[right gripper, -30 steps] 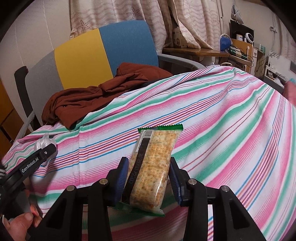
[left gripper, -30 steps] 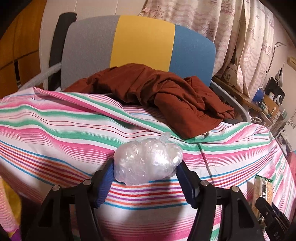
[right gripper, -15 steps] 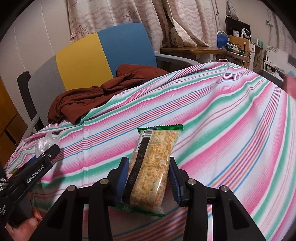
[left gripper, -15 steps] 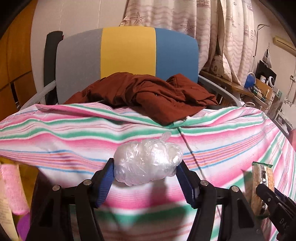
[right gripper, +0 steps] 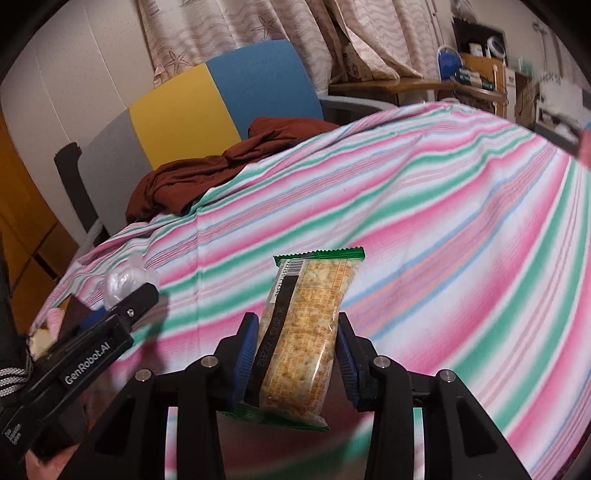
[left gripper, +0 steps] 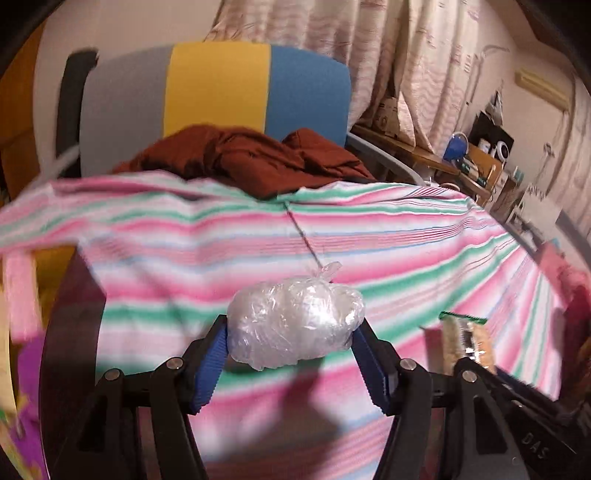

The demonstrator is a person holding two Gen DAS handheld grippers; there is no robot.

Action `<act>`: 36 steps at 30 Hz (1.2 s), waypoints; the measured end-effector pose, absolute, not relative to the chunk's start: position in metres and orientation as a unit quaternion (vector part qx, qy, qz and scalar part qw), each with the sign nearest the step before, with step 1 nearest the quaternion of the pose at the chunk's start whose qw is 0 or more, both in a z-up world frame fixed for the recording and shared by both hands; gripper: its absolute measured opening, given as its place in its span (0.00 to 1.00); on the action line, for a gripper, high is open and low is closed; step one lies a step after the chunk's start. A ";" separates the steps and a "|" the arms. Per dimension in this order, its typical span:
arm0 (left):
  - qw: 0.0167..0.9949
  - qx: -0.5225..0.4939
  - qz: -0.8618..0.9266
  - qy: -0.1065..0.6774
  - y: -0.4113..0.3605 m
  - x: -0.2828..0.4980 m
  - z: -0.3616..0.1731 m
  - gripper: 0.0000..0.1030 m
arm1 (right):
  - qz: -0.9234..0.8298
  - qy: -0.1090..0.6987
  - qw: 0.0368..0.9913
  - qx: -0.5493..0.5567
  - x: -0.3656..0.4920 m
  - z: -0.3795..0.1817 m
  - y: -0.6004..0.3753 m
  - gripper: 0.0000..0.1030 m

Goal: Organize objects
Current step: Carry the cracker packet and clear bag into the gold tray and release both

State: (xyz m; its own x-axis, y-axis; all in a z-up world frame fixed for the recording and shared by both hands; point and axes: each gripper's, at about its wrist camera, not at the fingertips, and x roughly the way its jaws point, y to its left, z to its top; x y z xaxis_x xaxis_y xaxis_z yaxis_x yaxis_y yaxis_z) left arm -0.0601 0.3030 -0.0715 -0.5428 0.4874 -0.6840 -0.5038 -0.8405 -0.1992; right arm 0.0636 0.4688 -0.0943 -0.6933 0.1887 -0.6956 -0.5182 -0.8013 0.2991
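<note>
Nearest the left wrist camera, the left hand-held gripper [left gripper: 295, 347] clamps a knotted clear plastic bag [left gripper: 295, 321] between its blue pads, the bag bulging above the fingers with its knot pointing away. Nearest the right wrist camera, the right hand-held gripper [right gripper: 295, 350] is closed on a cracker packet [right gripper: 306, 332] with green ends, held upright and tilted a little, barcode side up. Both loads hang above a bench covered by a striped cloth [left gripper: 369, 236] in pink, green and white. The cloth's near left edge drops away in the left view, where a dark panel [left gripper: 70, 332] and blurred pink and purple things sit below it; the middle of the cloth lies bare and wide ahead of both grippers. Beyond the far edge a rust-brown garment [left gripper: 251, 158] is heaped on a chair [left gripper: 218, 85] with a grey, yellow and blue back, the garment's hem overlapping the cloth. The right view alone shows the left gripper's side with white lettering, low at the left, and the long right sweep of the cloth; the left view alone shows the packet's top at its lower right. Curtains [right gripper: 258, 26] and a cluttered shelf [right gripper: 472, 77] stand farthest back.
</note>
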 end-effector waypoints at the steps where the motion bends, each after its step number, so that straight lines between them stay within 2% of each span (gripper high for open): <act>1: 0.285 -0.391 0.875 0.003 0.299 -0.056 -0.071 0.64 | 0.886 0.252 0.194 -0.338 0.068 -0.095 0.468 0.40; 11: 0.345 -0.348 0.871 -0.014 0.251 -0.006 -0.023 0.64 | 0.897 0.265 0.142 -0.325 0.089 -0.071 0.438 0.40; 18: 0.328 -0.312 0.891 -0.022 0.194 0.012 0.000 0.64 | 0.922 0.216 0.076 -0.312 0.082 -0.040 0.383 0.40; 26: 0.275 -0.342 0.896 -0.065 0.114 0.003 -0.010 0.64 | 0.932 0.173 -0.013 -0.319 0.062 -0.020 0.312 0.40; 32: 0.232 -0.389 0.888 -0.087 0.060 -0.006 -0.036 0.64 | 0.925 0.145 -0.076 -0.344 0.046 -0.021 0.261 0.40; 36: 0.224 -0.429 0.873 -0.064 0.047 -0.013 -0.055 0.65 | 0.919 0.137 -0.105 -0.355 0.032 -0.023 0.234 0.40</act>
